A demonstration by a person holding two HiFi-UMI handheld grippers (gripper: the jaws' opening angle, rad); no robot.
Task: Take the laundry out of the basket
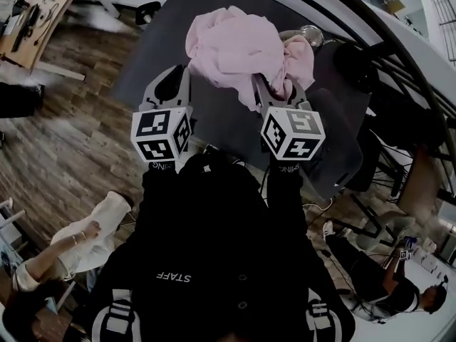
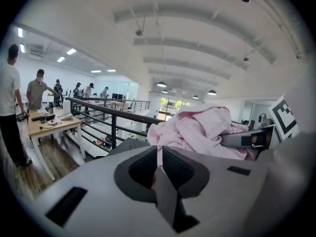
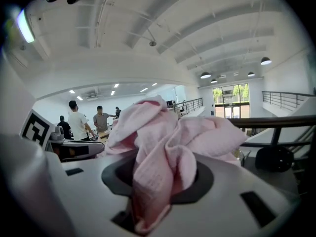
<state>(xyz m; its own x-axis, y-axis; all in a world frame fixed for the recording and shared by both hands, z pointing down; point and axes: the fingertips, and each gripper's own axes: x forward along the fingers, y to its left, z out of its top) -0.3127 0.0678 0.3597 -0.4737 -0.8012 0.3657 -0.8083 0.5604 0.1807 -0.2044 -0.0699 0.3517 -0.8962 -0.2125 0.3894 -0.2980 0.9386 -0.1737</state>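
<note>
Now | left gripper (image 2: pixel 159 163): my jaws pinched together, seemingly on a thin edge of pink cloth (image 1: pixel 231 48) | right gripper (image 3: pixel 157 179): my jaws clamped on a thick bunch of it

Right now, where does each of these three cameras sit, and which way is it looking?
Head view: on the person's head, looking steeply down at the pink cloth, the left hand-held gripper, the right hand-held gripper and their own dark top.
Left gripper view: rides the left one, looks along its jaws, shut on a cloth edge, towards a railing.
Right gripper view: rides the right one, looks along its cloth-stuffed jaws.
Shared: all show the cloth.
</note>
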